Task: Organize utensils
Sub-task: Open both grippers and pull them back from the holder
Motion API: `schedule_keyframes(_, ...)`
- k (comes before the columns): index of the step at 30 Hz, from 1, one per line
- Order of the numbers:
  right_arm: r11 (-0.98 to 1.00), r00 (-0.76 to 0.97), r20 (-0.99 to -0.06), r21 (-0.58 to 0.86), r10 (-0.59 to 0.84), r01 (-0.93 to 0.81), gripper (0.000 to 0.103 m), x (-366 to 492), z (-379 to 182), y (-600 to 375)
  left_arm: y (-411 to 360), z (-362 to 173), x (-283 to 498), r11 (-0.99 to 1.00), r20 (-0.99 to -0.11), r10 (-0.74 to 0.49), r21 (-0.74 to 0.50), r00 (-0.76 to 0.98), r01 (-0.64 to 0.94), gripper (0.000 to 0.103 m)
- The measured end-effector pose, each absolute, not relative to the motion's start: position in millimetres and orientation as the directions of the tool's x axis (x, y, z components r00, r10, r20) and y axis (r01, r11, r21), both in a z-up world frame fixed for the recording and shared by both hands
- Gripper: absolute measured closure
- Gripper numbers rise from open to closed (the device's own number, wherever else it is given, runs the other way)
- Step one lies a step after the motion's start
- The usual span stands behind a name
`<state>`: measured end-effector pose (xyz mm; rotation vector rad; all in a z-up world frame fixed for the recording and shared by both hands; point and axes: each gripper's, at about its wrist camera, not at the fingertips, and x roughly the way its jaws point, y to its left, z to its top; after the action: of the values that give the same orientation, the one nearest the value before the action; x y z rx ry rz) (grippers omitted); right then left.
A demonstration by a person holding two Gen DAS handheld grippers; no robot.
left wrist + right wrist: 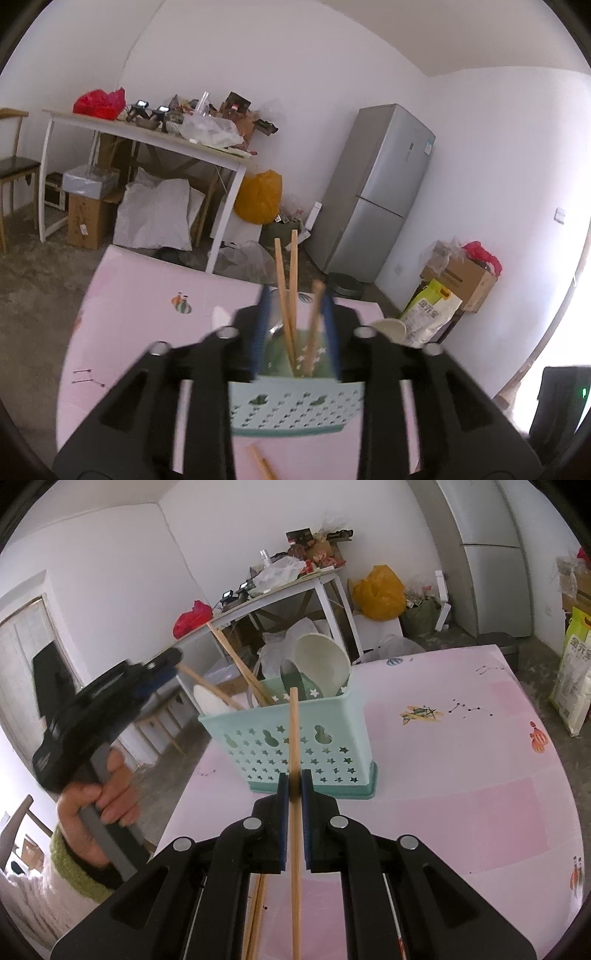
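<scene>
My right fingers (294, 779) pinch a chopstick (294, 738); left fingers (295, 332) spread, empty, over the basket (295, 410). Lunging could tip it off the bench (461, 775).

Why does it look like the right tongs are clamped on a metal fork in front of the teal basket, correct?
Not a fork. The right tongs are shut on a single wooden chopstick, as the right wrist view shows. The rest holds: it is held in front of the teal basket on the pink table.
</scene>
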<state>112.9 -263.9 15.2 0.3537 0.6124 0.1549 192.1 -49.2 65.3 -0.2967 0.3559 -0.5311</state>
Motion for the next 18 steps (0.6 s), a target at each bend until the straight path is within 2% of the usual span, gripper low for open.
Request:
schedule_keyframes(2, 0.93, 0.813, -0.532, 0.367, 0.236, -0.029, 0.096, 111, 17, -265, -42, 67, 179, 0.835, -0.248, -0.523, -0.34, 0.815, 0.432, 0.058)
schedule_keyframes(5, 0.93, 0.822, -0.523, 0.367, 0.224, -0.02, 0.096, 108, 21, -268, -30, 66, 161, 0.857, -0.263, -0.49, -0.317, 0.831, 0.406, 0.043)
schedule_keyframes(10, 0.936, 0.856, -0.473, 0.35, 0.21, -0.036, 0.096, 106, 43, -268, -14, 55, 147, 0.875, -0.32, -0.461, -0.317, 0.827, 0.365, 0.035)
schedule_keyframes(18, 0.953, 0.931, -0.296, 0.271, 0.213, -0.131, 0.096, 124, 120, -262, -18, -2, 136, 0.936, -0.528, -0.352, -0.207, 0.773, 0.285, 0.034)
